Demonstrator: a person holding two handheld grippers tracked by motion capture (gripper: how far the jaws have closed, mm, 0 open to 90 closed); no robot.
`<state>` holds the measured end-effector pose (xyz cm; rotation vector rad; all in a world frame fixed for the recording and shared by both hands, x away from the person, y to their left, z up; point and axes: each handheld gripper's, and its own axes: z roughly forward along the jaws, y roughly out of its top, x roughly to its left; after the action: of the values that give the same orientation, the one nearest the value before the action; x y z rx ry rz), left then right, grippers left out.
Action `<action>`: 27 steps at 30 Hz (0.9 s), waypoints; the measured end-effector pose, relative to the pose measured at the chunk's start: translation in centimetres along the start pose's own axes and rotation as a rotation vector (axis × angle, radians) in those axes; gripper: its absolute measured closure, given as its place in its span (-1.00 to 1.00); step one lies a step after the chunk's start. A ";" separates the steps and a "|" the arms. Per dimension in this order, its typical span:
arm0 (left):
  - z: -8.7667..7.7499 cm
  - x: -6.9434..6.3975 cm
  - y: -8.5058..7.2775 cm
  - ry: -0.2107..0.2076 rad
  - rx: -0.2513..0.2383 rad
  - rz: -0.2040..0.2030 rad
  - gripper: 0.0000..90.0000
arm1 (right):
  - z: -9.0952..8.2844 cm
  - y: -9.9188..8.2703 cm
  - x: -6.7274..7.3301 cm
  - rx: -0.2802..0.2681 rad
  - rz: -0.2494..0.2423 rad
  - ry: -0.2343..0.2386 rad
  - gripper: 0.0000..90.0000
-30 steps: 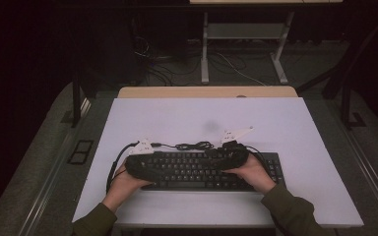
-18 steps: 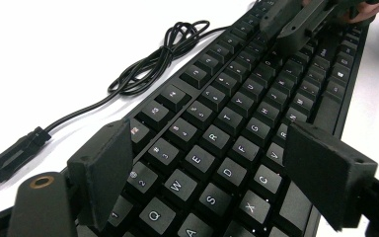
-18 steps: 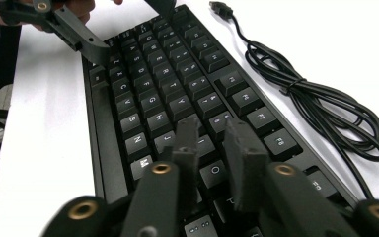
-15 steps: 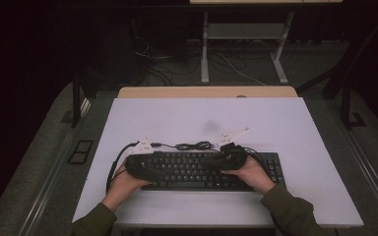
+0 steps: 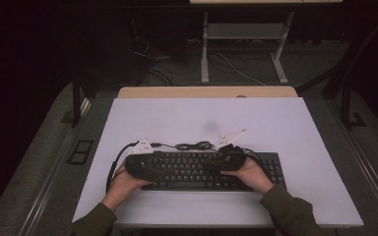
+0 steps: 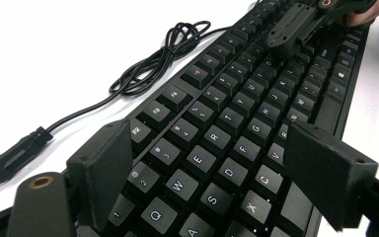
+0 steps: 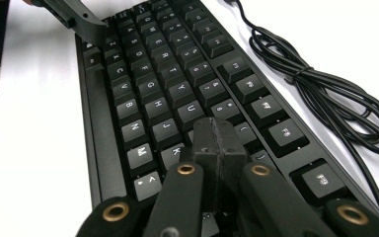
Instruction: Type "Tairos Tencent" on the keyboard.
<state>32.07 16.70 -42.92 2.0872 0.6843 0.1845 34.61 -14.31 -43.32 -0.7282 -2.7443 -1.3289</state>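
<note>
- Right gripper (image 7: pixel 220 140): jaws have just been closing and now meet, pads pressed together with nothing between them. Tips sit over the keys on the right-hand part of the letter block, about at the K/L keys; can't tell if they touch a key.
- In the high view the right gripper (image 5: pixel 230 158) lies over the right part of the keyboard, held by the right hand (image 5: pixel 252 172).
- Left gripper (image 6: pixel 212 163): jaws spread wide, nothing held. They hover over the left part of the letter keys, roughly the Q-W-E-R / number row area; no clear contact with the keys.
- In the high view the left gripper (image 5: pixel 140 164) is at the keyboard's left end, left hand (image 5: pixel 125 183) behind it.
- Keyboard (image 5: pixel 197 169): black, flat on the white table (image 5: pixel 275 123), near the person's edge, long side across.
- Keyboard cable (image 5: pixel 194 145): black, bundled in loose loops on the table just behind the keyboard's far edge; USB plug (image 6: pixel 10 158) lies on the table off the left end.
- Grey smudge (image 5: pixel 209 126) on the table beyond the cable.
- Each gripper view shows the other gripper at the far end of the keyboard.
</note>
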 end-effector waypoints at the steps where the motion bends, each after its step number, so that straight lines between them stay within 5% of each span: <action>1: 0.0 0.0 0.0 0.000 0.000 0.000 -0.58 | 0.0 0.0 0.0 0.001 -0.001 -0.001 0.98; 27: 0.0 0.0 0.0 0.005 -0.003 -0.001 -0.58 | 0.4 -0.2 -0.1 0.023 -0.001 -0.022 0.98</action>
<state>32.08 16.68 -42.91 2.0847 0.6871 0.1898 34.71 -14.16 -43.82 -0.7453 -2.7723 -1.2942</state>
